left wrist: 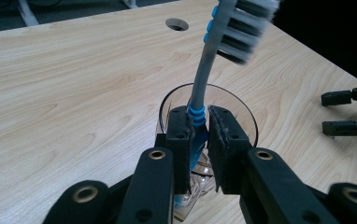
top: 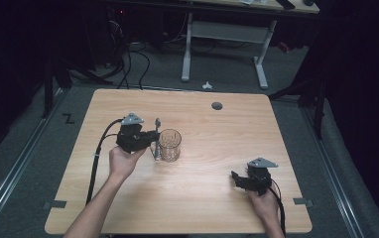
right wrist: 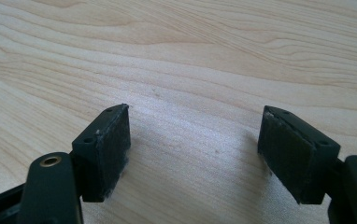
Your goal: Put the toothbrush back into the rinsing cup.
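One toothbrush (left wrist: 200,88), one glass (top: 170,145), two grippers.

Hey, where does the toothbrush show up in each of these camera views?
High view: toothbrush stands upright left of centre, beside the glass cup, held by the left gripper.
Left gripper view: centre, rising to its bristled head at the top, over the cup.
Right gripper view: not in it.
Shared landmark: the table's round hole.
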